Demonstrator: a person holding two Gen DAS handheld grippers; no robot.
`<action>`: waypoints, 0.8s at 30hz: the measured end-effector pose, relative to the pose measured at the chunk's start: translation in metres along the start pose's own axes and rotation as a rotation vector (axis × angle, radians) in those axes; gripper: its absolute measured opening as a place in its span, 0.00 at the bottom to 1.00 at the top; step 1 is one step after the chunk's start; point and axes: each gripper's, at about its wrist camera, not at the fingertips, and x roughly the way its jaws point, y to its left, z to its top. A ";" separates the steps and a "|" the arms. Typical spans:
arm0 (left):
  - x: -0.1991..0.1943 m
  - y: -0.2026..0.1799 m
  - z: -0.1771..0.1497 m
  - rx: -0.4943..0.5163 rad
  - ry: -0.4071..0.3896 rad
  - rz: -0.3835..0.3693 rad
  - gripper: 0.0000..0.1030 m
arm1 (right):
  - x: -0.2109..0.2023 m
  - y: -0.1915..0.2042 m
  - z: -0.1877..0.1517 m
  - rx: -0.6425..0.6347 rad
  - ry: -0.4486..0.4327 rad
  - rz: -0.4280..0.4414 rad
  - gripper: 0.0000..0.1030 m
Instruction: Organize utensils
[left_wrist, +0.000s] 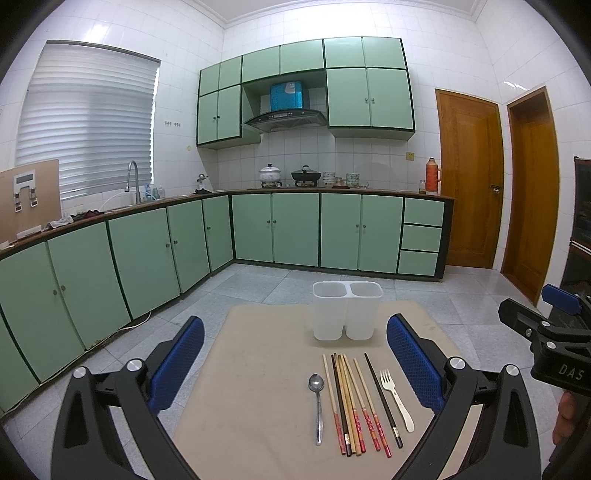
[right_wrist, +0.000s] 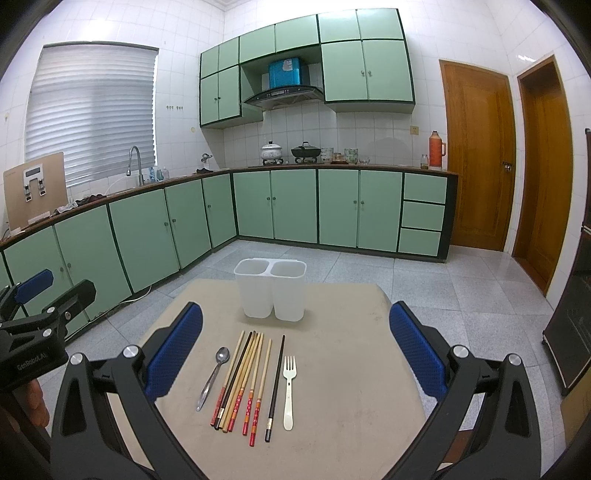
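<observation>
A white two-compartment utensil holder (left_wrist: 347, 311) (right_wrist: 271, 288) stands upright at the far side of a beige table (left_wrist: 258, 406) (right_wrist: 351, 387). In front of it lie in a row a metal spoon (left_wrist: 317, 406) (right_wrist: 214, 376), several chopsticks (left_wrist: 354, 402) (right_wrist: 243, 384), some with red ends, a dark chopstick (left_wrist: 384, 400) (right_wrist: 276, 387), and a white plastic fork (left_wrist: 397, 397) (right_wrist: 289, 391). My left gripper (left_wrist: 295, 365) is open and empty above the table's near side. My right gripper (right_wrist: 295, 354) is open and empty, also above the near side.
Green kitchen cabinets (left_wrist: 147, 258) and a counter with sink, pots and a thermos run along the far walls. Two wooden doors (right_wrist: 476, 158) stand at the right. A dark cabinet (right_wrist: 572, 325) is at the far right. Grey tiled floor surrounds the table.
</observation>
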 end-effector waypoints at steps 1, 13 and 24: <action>0.000 0.000 0.000 0.000 0.001 0.000 0.94 | 0.001 0.001 -0.002 0.000 0.001 0.000 0.95; 0.001 0.006 -0.001 0.002 0.010 0.007 0.94 | 0.007 0.001 -0.005 0.007 0.008 -0.004 0.95; 0.014 0.003 -0.004 0.006 0.038 0.021 0.94 | 0.017 -0.001 -0.005 0.008 0.032 -0.013 0.95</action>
